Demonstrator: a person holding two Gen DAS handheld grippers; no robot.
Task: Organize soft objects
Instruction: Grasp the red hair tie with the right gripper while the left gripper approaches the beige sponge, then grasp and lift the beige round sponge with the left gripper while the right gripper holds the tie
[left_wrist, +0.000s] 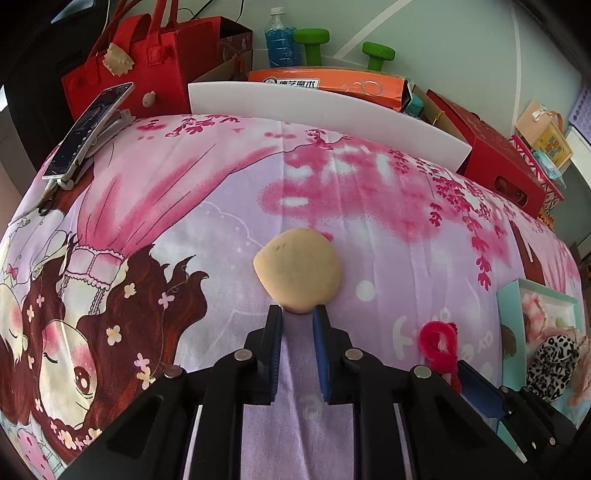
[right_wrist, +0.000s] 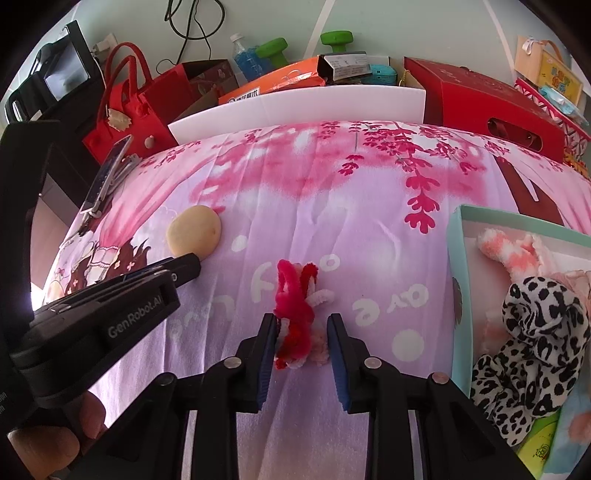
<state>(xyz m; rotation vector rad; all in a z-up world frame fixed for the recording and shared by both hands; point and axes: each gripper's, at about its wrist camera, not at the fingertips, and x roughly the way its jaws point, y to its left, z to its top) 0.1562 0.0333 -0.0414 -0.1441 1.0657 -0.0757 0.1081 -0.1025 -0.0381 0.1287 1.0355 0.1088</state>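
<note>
Bright daylight, heavy fisheye edge distortion

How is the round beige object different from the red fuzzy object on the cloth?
The beige object is smooth, plain and rounded; the red fuzzy object is twisted, furry wire in red, pink and white. The left gripper pinches only the beige object's near edge; the right gripper has the fuzzy object between its fingers. Both lie on the purple cloth.
</note>
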